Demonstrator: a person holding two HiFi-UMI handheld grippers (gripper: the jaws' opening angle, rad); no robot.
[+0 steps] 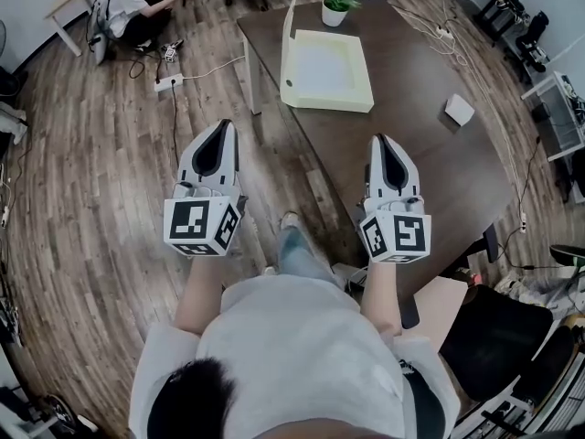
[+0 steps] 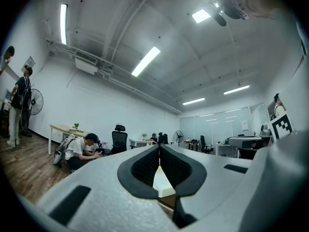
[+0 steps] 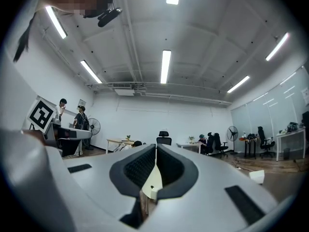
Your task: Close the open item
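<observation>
An open pale yellow box (image 1: 324, 69) lies on the dark brown table (image 1: 416, 167), its lid (image 1: 290, 24) standing upright along the left side. Both grippers are held well short of the box and point toward it. My left gripper (image 1: 223, 126) is shut and empty, out over the wooden floor left of the table. My right gripper (image 1: 383, 139) is also shut and empty, above the table's near part. In the left gripper view a strip of the box (image 2: 162, 182) shows below the touching tips (image 2: 159, 148). In the right gripper view the box (image 3: 153, 181) shows the same way.
A potted plant (image 1: 335, 7) stands behind the box and a small white block (image 1: 459, 110) lies to its right. A person (image 1: 137, 3) sits on the floor at far left near a power strip (image 1: 167, 83). A black chair (image 1: 498, 337) stands at my right.
</observation>
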